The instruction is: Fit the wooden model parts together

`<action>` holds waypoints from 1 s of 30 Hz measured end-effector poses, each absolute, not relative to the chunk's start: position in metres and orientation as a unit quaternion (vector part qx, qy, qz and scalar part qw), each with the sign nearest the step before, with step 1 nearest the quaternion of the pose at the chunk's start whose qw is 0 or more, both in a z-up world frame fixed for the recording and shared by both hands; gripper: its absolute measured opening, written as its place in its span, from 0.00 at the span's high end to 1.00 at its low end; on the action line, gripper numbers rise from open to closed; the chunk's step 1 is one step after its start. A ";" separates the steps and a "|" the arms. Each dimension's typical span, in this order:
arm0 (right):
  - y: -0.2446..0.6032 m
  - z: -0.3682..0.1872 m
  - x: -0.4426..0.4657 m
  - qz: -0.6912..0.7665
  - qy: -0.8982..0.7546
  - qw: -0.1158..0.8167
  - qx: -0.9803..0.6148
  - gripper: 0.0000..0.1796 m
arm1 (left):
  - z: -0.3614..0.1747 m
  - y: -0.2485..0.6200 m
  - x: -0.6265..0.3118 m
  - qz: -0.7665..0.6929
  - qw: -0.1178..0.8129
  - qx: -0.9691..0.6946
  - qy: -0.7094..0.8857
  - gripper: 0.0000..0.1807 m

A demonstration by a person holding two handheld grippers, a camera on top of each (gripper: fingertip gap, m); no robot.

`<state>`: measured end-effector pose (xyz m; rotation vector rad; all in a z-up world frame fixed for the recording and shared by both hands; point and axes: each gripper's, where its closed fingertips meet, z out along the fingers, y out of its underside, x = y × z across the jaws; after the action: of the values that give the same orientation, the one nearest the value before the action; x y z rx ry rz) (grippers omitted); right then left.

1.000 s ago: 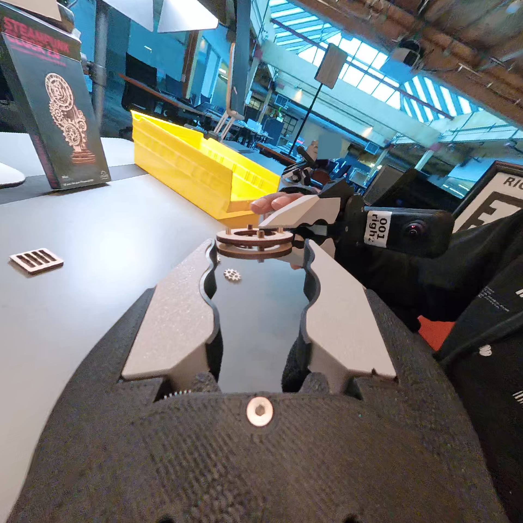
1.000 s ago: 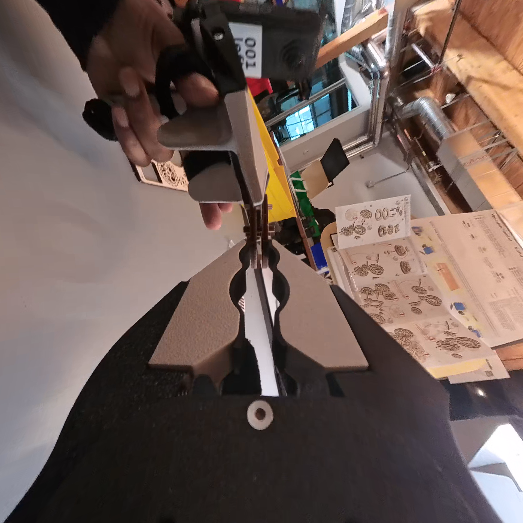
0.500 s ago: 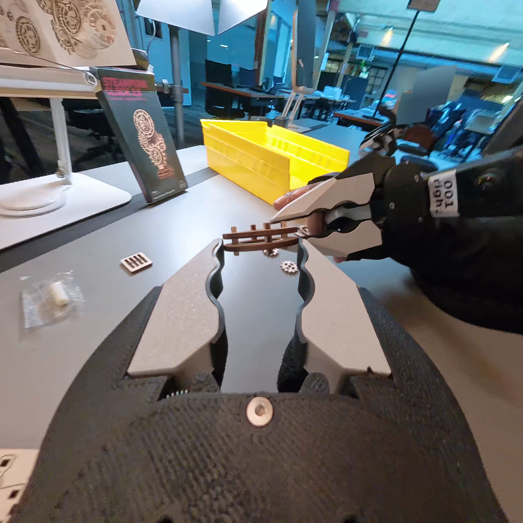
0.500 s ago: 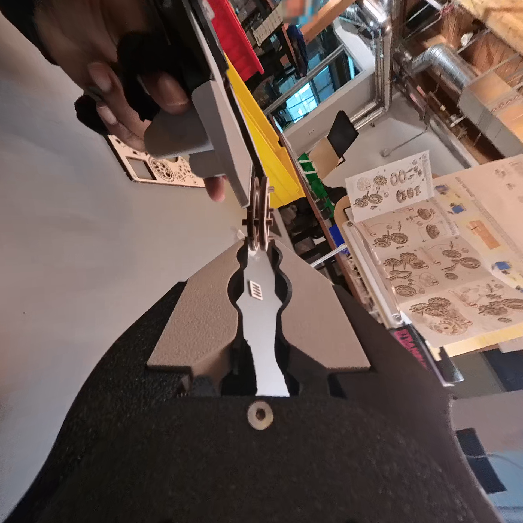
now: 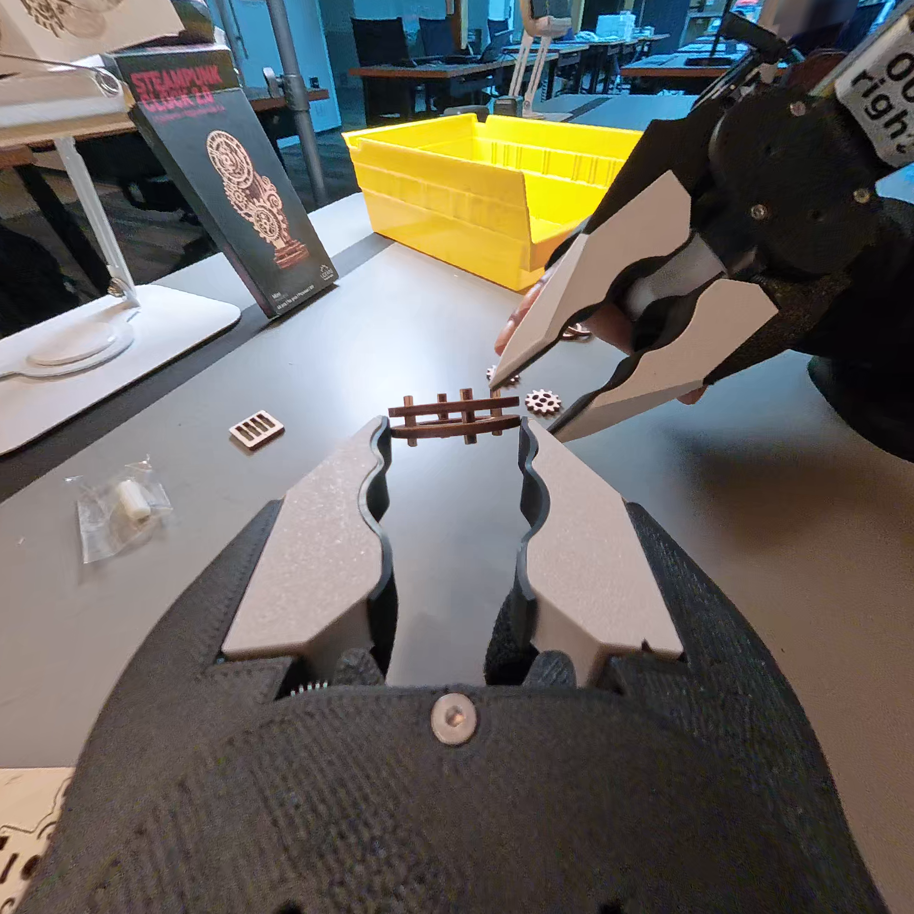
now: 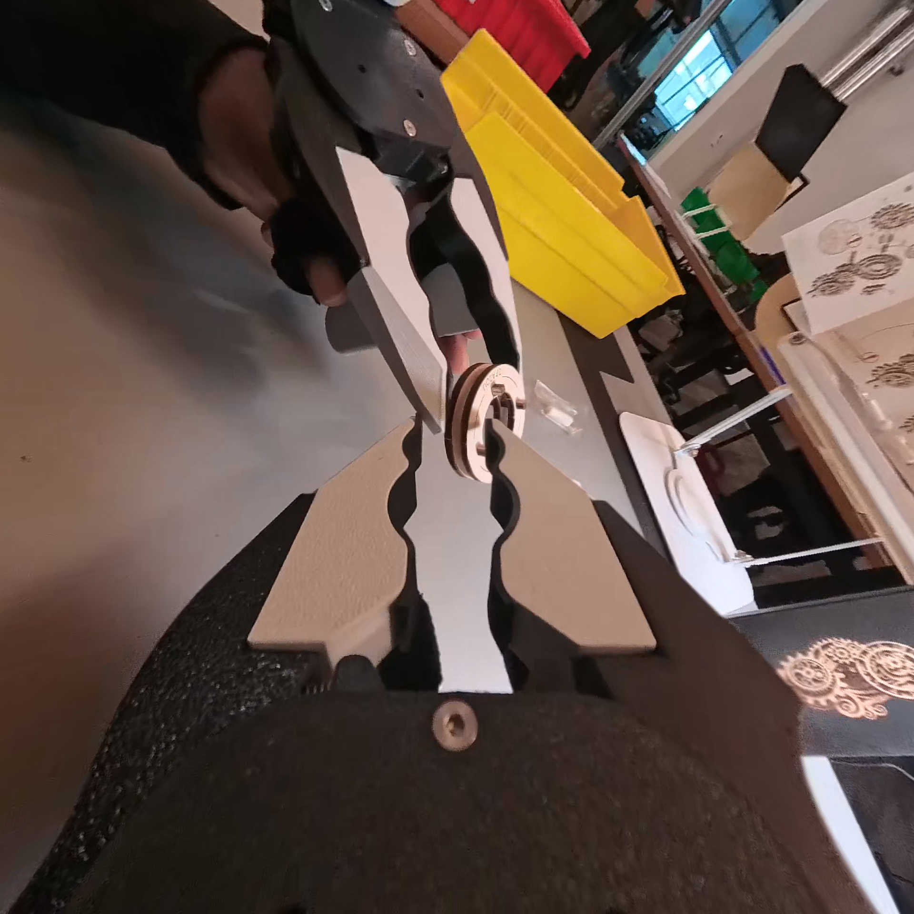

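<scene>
Wooden disc assembly (image 5: 454,418) dark-edged; yellow bin (image 5: 475,193) glossy plastic; table (image 5: 346,346) matt grey.

**Camera placement: two wrist-mounted wide-angle views**

Left wrist view: close and low over the grey tabletop (image 5: 346,346), level, facing forward along its own fingers toward the yellow plastic bin (image 5: 475,198) at upper centre. Right wrist view: equally close, rolled sideways, so the tabletop (image 6: 123,395) fills the left of the frame and the bin (image 6: 569,222) sits upper right. Both share the double-disc wooden assembly (image 5: 452,418) (image 6: 482,420) at frame centre.
</scene>
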<state>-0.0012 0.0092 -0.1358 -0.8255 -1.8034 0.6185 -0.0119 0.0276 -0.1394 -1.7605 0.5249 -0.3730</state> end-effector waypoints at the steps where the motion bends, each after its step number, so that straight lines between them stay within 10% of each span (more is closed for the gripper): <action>1: 0.009 -0.138 -0.001 0.254 -0.753 0.502 -0.342 0.87 | -0.141 0.026 -0.011 -0.166 0.589 -0.757 0.231 0.72; 18: 0.022 -0.195 0.004 0.007 -0.852 0.464 -0.242 0.92 | -0.169 0.018 -0.013 -0.174 0.514 -0.797 0.266 0.68; 30: 0.014 -0.186 0.008 0.154 -0.818 0.409 -0.373 0.86 | -0.198 0.017 -0.017 -0.071 0.450 -0.832 0.317 0.71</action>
<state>0.0083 0.0141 -0.1864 -0.9406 -2.0615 0.3877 -0.0174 0.0174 -0.1978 -2.0576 0.7838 -0.1753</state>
